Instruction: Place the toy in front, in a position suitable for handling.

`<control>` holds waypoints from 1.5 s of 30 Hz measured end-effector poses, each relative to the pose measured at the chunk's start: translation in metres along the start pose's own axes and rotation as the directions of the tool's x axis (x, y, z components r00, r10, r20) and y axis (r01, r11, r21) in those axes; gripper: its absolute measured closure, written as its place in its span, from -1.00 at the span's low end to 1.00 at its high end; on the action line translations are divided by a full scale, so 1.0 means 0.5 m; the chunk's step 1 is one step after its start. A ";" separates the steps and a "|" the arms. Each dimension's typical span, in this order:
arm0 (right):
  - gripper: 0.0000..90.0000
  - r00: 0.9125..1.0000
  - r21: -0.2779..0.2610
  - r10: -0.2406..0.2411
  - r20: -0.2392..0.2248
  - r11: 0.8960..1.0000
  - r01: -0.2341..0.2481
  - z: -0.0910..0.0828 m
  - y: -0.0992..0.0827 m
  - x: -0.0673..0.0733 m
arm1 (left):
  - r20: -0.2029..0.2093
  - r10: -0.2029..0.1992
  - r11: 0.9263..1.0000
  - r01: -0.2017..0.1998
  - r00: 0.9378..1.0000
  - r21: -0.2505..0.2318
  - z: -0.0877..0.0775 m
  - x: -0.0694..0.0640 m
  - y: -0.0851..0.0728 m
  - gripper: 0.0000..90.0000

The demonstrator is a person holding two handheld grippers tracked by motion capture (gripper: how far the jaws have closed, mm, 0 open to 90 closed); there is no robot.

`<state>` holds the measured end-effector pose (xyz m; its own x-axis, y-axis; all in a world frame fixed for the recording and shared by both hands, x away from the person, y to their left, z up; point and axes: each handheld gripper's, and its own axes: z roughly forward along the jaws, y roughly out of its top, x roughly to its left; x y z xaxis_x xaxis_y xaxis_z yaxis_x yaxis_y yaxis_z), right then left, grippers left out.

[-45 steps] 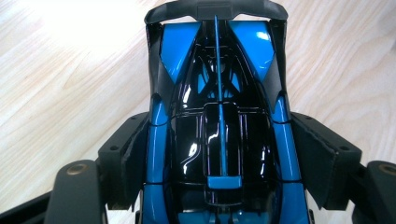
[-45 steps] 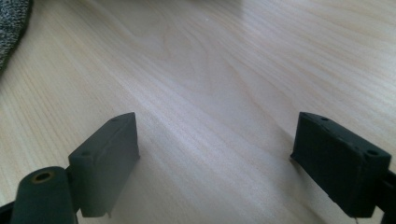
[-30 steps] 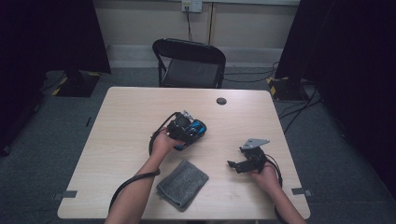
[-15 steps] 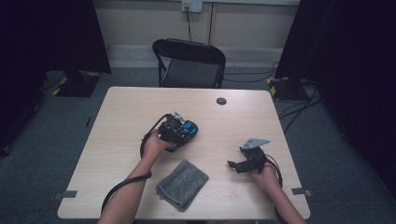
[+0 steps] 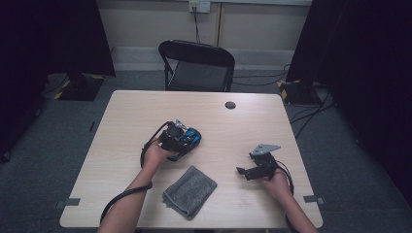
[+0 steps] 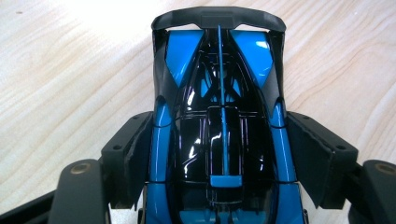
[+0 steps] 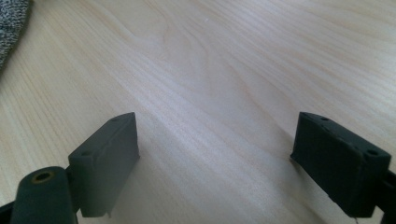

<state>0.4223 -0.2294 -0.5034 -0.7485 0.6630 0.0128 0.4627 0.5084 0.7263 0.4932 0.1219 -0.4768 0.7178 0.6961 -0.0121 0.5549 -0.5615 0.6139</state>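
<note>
Left gripper point(image 6: 219, 154) clasps a glossy blue-and-black plastic toy car point(image 6: 219, 121); right gripper point(image 7: 217, 158), at its four o'clock, released over the pale wooden bench point(image 5: 121, 126)

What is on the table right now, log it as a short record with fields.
held item: blue and black toy car
left hand-held gripper: shut on the toy car's sides
right hand-held gripper: open, nothing between the jaws, low over bare table
cloth: grey folded cloth near the front edge, between the two hands
other: small dark round object near the far edge
</note>
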 end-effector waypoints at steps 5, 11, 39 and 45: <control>-0.70 1.000 0.000 0.000 0.000 1.000 0.000 0.000 0.000 0.000 | 0.003 0.006 1.000 -0.005 1.000 -0.004 0.006 -0.004 -0.006 -0.39; -0.70 1.000 0.000 0.000 0.000 1.000 0.000 0.000 0.000 0.000 | 0.017 -0.007 1.000 0.007 1.000 -0.018 0.009 0.001 -0.012 -0.39; -0.70 1.000 0.000 0.002 0.002 1.000 -0.002 0.000 0.000 0.001 | 0.032 -0.050 0.998 0.052 0.998 -0.042 -0.019 0.012 -0.035 -0.57; -0.70 1.000 0.000 0.004 0.004 1.000 -0.004 0.000 0.000 0.001 | 0.035 -0.037 0.997 0.039 0.999 -0.060 -0.036 0.015 -0.044 -0.58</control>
<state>0.4218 -0.2292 -0.5034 -0.7452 0.6667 0.0129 0.4652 0.5059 0.7264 0.4788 0.1474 -0.4763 0.7115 0.6999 -0.0625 0.5560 -0.5063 0.6591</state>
